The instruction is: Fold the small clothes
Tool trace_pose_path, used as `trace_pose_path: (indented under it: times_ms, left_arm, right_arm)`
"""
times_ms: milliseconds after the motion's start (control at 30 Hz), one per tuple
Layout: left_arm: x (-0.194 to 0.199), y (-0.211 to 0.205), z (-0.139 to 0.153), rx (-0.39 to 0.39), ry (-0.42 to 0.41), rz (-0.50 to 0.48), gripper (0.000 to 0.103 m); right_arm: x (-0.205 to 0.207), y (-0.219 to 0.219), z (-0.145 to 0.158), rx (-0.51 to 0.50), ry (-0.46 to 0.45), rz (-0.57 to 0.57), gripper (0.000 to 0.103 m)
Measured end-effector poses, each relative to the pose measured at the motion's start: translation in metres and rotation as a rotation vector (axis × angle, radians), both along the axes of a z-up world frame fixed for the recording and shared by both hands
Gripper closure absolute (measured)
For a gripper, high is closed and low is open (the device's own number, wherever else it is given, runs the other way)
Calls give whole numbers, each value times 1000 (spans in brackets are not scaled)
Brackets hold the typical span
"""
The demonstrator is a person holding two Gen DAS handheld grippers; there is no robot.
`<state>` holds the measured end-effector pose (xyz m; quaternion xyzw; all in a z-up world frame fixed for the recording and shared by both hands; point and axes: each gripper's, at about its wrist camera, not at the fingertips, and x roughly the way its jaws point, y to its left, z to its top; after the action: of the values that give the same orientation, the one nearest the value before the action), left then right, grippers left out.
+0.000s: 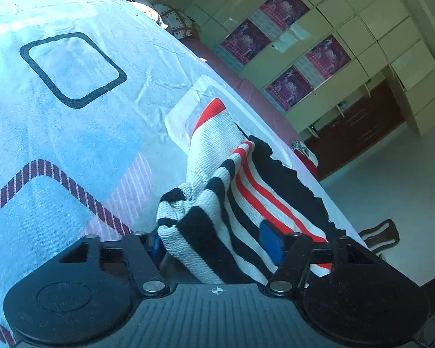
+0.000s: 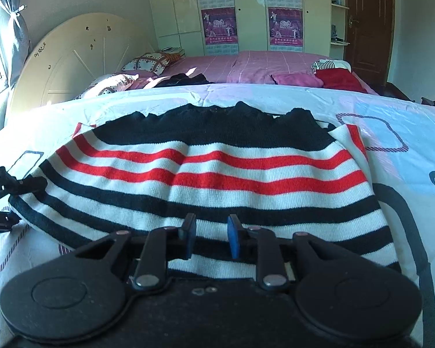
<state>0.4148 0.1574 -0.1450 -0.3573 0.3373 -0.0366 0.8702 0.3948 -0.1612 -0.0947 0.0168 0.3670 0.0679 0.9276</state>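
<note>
A small knit sweater with black, white and red stripes (image 2: 211,174) lies on the light blue patterned sheet (image 2: 362,107). My left gripper (image 1: 214,243) has its jaws wide apart around the bunched edge of the sweater (image 1: 217,203), which lies between its blue pads (image 1: 271,240). It also shows at the left edge of the right wrist view (image 2: 3,200), at the sweater's left end. My right gripper (image 2: 210,236) is just above the sweater's near edge, its blue pads (image 2: 233,237) a small gap apart with nothing between them.
Beyond the sheet is a bed with a pink cover (image 2: 246,63), pillows (image 2: 148,62) and a pile of red and pink clothes (image 2: 333,79). A wardrobe with purple posters (image 2: 220,26) and a brown door (image 2: 368,17) stand at the back.
</note>
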Motion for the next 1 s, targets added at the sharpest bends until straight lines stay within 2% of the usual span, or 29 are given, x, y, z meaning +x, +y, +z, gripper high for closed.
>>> trace_pose_path:
  times_ms: [67, 100, 233, 300, 400, 433, 467, 533, 633, 733, 867, 933, 1000]
  left_arm:
    - [4, 3, -6, -31, 8, 18, 64]
    - [5, 4, -7, -47, 6, 20, 65]
    - [-5, -2, -15, -130, -1, 41, 65]
    - [-5, -10, -17, -123, -7, 53, 59]
    - [3, -17, -19, -119, -4, 97, 59]
    - [6, -16, -21, -141, -1, 124, 61]
    - [8, -15, -23, -158, 3, 149, 74]
    - [11, -10, -33, -186, 11, 174, 84]
    - [14, -13, -37, -189, -26, 161, 85]
    - [18, -12, -44, -225, -41, 162, 84]
    - [28, -22, -41, -175, -40, 163, 83]
    - [28, -22, -41, -162, -42, 178, 85]
    - [26, -26, -36, -141, -47, 189, 88]
  right_arm:
    - [5, 2, 1, 2, -13, -6, 86]
    - [8, 2, 2, 3, -18, -9, 90]
    - [20, 6, 2, 16, -28, 7, 95]
    - [26, 10, 1, 17, -35, 24, 96]
    - [37, 16, -1, 22, -36, 38, 96]
    - [40, 18, -2, 26, -32, 41, 96]
    - [42, 20, -3, 26, -30, 45, 96]
    - [44, 22, -4, 23, -27, 46, 96]
    - [50, 22, -10, 16, 0, 48, 96]
    - [52, 17, -14, 32, 25, 52, 98]
    - [44, 11, -6, 68, 6, 64, 96]
    - [48, 9, -16, 48, 40, 67, 99]
    - [46, 6, -13, 72, 10, 82, 97]
